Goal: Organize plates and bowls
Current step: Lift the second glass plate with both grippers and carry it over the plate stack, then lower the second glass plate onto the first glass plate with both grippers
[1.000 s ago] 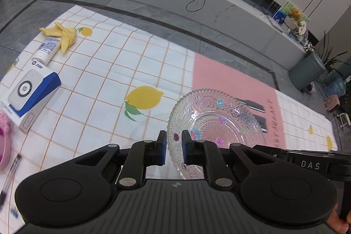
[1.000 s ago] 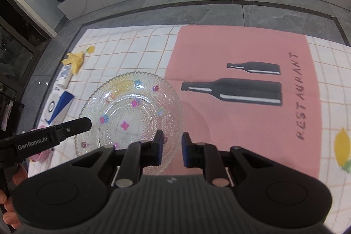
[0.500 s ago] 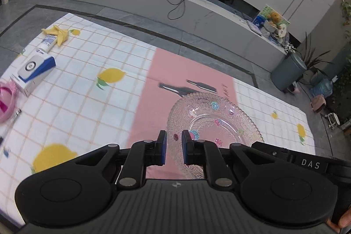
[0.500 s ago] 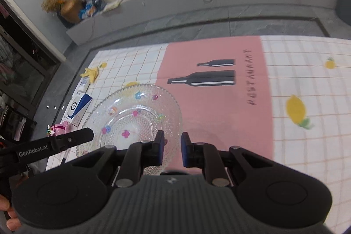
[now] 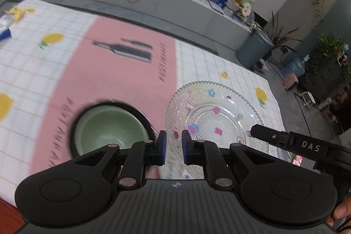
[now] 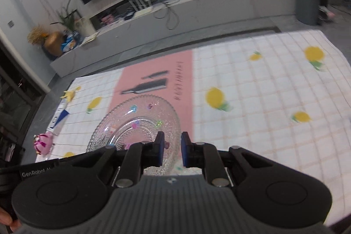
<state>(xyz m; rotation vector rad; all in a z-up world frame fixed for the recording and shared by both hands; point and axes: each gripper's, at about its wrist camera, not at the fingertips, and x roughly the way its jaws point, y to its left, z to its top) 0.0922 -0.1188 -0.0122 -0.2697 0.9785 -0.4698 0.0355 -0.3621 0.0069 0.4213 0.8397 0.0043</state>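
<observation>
A clear beaded glass plate (image 5: 216, 117) with small coloured flowers is held up above the mat by both grippers. My left gripper (image 5: 174, 147) is shut on its near left rim. My right gripper (image 6: 172, 149) is shut on the opposite rim of the plate (image 6: 136, 122); its black arm shows in the left wrist view (image 5: 285, 139). A green bowl with a dark rim (image 5: 109, 127) sits on the pink strip of the mat, below and left of the plate, blurred.
The checked lemon-print mat (image 6: 252, 102) covers the floor. At its left end lie a pink toy (image 6: 42, 143), a blue-and-white box (image 6: 60, 116) and a banana peel (image 6: 70, 93). A grey bin (image 5: 254, 49) and a long low bench (image 6: 175, 12) stand beyond the mat.
Both grippers have carried the plate up and to the right across the mat. The green bowl has come into the left wrist view. The toy and box have slid towards the left edge.
</observation>
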